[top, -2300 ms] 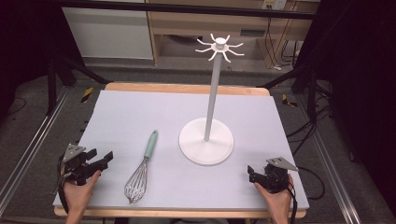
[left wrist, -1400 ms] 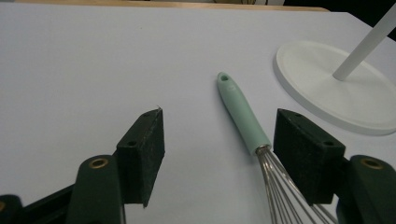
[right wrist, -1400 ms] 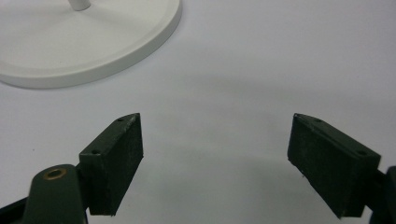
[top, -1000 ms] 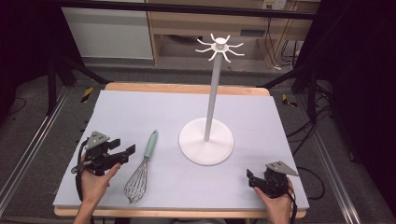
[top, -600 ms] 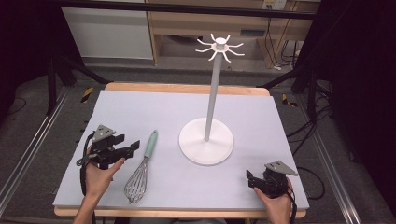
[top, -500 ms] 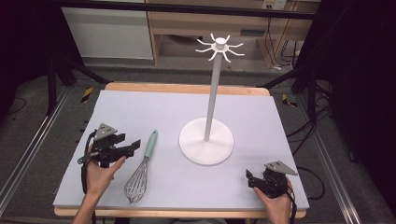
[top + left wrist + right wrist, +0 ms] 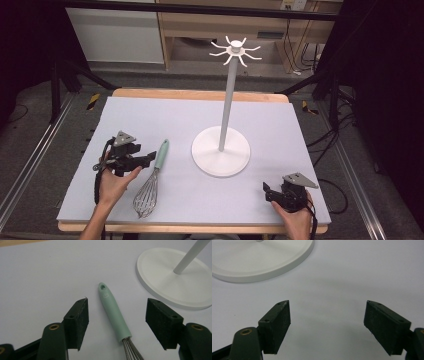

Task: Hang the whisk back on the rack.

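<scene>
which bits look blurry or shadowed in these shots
Left gripper view: the whisk handle is sharp, the near black jaws soft. Right gripper view: the jaws cast a faint grey shadow on the mat. High view: table evenly lit, surroundings dark, slightly soft.

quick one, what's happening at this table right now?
A person holds a gripper in each hand. The left gripper sits open beside the whisk, jaws either side of its mint green handle without touching, and they have just been closing a little. The whisk lies flat on the grey mat, left of the white hook stand. The right gripper is open over bare mat near the front right corner, holding nothing.
</scene>
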Motion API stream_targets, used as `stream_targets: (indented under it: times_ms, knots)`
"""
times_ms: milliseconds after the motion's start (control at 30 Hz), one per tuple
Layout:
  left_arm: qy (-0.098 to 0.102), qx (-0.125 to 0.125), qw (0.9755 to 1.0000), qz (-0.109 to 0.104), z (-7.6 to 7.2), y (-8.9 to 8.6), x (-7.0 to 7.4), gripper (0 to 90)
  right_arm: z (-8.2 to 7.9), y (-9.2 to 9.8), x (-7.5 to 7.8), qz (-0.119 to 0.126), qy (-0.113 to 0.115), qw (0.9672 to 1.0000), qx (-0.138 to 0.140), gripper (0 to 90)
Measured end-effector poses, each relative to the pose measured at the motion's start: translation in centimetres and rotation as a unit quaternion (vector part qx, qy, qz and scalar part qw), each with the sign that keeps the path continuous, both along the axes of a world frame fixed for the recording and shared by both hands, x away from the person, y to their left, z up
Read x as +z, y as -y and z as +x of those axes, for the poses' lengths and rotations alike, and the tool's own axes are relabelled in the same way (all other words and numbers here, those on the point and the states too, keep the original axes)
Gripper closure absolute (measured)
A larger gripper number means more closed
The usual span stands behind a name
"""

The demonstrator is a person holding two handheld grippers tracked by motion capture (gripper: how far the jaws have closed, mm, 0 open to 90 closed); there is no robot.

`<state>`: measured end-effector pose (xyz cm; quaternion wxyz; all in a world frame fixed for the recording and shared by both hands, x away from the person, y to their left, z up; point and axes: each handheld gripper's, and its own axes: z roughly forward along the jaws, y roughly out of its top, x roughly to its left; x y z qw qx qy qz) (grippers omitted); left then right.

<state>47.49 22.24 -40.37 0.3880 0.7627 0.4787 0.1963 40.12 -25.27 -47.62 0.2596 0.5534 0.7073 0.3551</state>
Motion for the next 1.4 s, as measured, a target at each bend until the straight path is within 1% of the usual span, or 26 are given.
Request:
stream_targets:
  times_ms: [33,67,100,133,233,267,300,333,367,433,500,600,633,700,800,833,933,1000,1067,1133,1200,1267,1333,1367,1400]
  knots:
    - [-0.008,-0.001,1.0000,0.004,0.2,0.4,-0.3,35.0,0.1,0.0,0.0,-0.001,-0.001,1.0000,0.003,23.0]
    - [-0.008,-0.001,1.0000,0.004,0.2,0.4,-0.3,35.2,0.1,0.0,0.0,-0.001,-0.001,1.0000,0.003,23.0]
    - [-0.015,-0.005,0.9997,0.018,0.3,0.6,-0.6,35.5,0.1,0.0,0.0,0.002,-0.004,1.0000,0.002,23.6]
    - [-0.015,-0.005,0.9997,0.018,0.3,0.6,-0.6,35.8,0.1,0.0,0.0,0.002,-0.004,1.0000,0.002,23.6]
    - [-0.034,-0.006,0.9988,0.034,0.7,1.1,-1.3,36.5,0.0,0.1,0.1,0.001,-0.003,1.0000,0.007,25.1]
    - [-0.034,-0.006,0.9988,0.034,0.7,1.1,-1.3,37.0,0.0,0.1,0.1,0.001,-0.003,1.0000,0.007,25.1]
    - [-0.042,-0.009,0.9982,0.041,0.9,1.3,-1.5,37.5,0.0,0.1,0.1,0.002,-0.004,1.0000,0.007,25.7]
    - [-0.044,-0.010,0.9979,0.046,1.0,1.4,-1.7,38.1,0.0,0.1,0.1,0.002,-0.005,1.0000,0.008,26.1]
    - [-0.044,-0.010,0.9979,0.046,1.0,1.4,-1.7,38.8,0.0,0.1,0.0,0.001,-0.005,1.0000,0.008,26.4]
    - [-0.051,-0.011,0.9972,0.054,1.2,1.7,-1.9,39.8,0.0,0.1,0.0,0.001,-0.005,1.0000,0.008,26.7]
    - [-0.054,-0.011,0.9970,0.055,1.3,1.9,-2.1,40.6,0.1,0.0,0.0,0.001,-0.006,0.9999,0.009,27.2]
    - [-0.065,-0.012,0.9960,0.060,1.6,2.2,-2.6,41.5,0.1,0.0,0.0,0.002,-0.013,0.9998,0.013,27.3]
    - [-0.065,-0.012,0.9960,0.060,1.6,2.2,-2.6,42.2,0.1,0.0,0.0,0.000,-0.013,0.9998,0.013,27.3]
    - [-0.073,-0.012,0.9953,0.062,1.8,2.2,-2.9,42.7,0.1,0.0,0.0,0.000,-0.013,0.9998,0.014,27.2]
    - [-0.080,-0.013,0.9950,0.058,1.9,2.3,-3.4,44.7,0.1,0.1,0.0,-0.002,-0.010,0.9999,0.010,25.4]
    - [-0.083,-0.013,0.9946,0.061,1.9,2.4,-3.5,45.2,0.1,0.1,0.0,0.001,-0.010,0.9999,0.008,25.5]
    - [-0.094,-0.015,0.9930,0.069,2.0,2.6,-3.8,47.4,0.2,0.1,0.0,0.000,-0.009,0.9999,0.005,25.5]
    - [-0.102,-0.015,0.9925,0.067,2.0,2.7,-4.0,47.8,0.2,0.2,0.0,-0.001,-0.009,0.9999,0.006,25.5]
    - [-0.108,-0.016,0.9915,0.070,2.1,2.7,-4.2,48.8,0.2,0.2,-0.1,0.002,-0.010,0.9999,0.004,25.7]
    - [-0.112,-0.014,0.9907,0.075,2.2,2.8,-4.4,50.4,0.2,0.1,0.0,-0.002,-0.011,0.9999,0.005,25.9]
    - [-0.118,-0.014,0.9903,0.072,2.3,2.9,-4.5,51.9,0.2,0.1,0.0,-0.002,-0.008,0.9999,0.006,26.2]
    - [-0.120,-0.014,0.9899,0.074,2.3,2.9,-4.5,53.4,0.2,0.2,0.0,-0.002,-0.008,0.9999,0.006,26.3]
    - [-0.127,-0.014,0.9889,0.075,2.4,3.1,-4.7,55.0,0.2,0.2,0.0,0.001,-0.009,0.9999,0.005,26.7]
    - [-0.133,-0.014,0.9880,0.077,2.6,3.2,-4.9,55.2,0.2,0.2,0.0,0.001,-0.009,0.9999,0.005,26.7]
    - [-0.133,-0.014,0.9880,0.077,2.6,3.2,-4.9,55.8,0.2,0.2,0.0,0.001,-0.009,0.9999,0.005,26.7]
